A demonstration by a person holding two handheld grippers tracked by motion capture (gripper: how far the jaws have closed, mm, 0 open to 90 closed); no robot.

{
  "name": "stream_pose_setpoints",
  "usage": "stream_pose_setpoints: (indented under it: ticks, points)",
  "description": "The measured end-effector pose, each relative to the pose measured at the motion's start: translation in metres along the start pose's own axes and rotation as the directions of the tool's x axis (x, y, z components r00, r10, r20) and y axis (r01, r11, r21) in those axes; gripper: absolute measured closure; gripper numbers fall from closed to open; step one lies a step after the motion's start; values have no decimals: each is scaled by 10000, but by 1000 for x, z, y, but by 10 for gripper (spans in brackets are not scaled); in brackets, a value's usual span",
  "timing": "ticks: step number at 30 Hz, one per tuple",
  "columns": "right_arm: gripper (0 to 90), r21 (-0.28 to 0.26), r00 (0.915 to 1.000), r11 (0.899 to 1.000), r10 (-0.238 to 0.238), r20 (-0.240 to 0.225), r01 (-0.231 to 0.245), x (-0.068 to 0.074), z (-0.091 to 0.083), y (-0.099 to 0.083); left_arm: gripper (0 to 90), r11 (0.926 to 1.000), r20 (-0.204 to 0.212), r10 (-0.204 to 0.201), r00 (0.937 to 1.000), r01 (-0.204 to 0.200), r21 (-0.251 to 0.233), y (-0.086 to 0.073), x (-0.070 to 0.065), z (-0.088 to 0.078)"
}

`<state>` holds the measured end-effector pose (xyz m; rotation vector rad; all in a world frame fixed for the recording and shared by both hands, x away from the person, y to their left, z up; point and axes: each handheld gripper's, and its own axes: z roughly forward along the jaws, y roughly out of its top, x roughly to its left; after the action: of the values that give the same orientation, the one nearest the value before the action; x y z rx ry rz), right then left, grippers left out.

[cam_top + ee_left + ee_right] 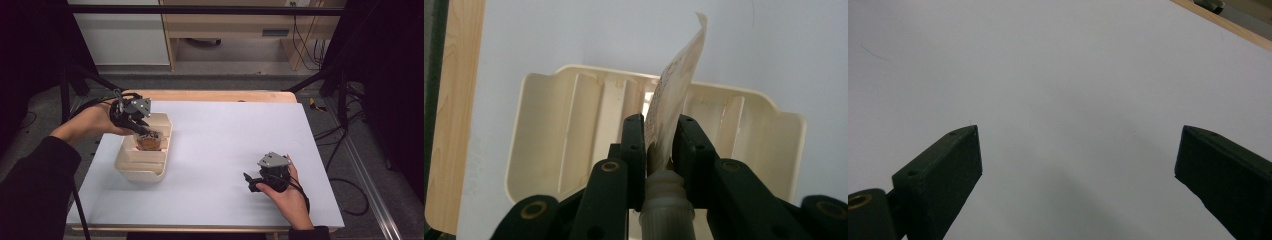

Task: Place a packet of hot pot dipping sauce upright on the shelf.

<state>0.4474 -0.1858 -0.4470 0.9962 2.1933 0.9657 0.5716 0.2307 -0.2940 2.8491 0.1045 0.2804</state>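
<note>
Left gripper (145,131), frame left: jaws clamped on a small sauce pouch (672,95) over the cream compartment tray (131,167) | Right gripper (252,181), lower right: jaws wide apart, holding nothing, above white tabletop (220,140).

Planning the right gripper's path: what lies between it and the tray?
Nothing: the high view shows bare white table between the right gripper and the tray.

I am working in a lab recording cell: black metal frame struts (320,75) at upper right, loose black cables (350,200) on grey floor, pale wooden bench (230,22) at top.
</note>
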Motion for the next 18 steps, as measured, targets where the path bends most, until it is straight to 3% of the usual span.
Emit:
stream_pose_setpoints:
  ticks: [18]
  points:
    - [54, 57, 10000, 10000, -24, 37, 24, 1, 0, 0, 761, 10000, 86, -45, 10000, 45, 66, -8, -2, 14]
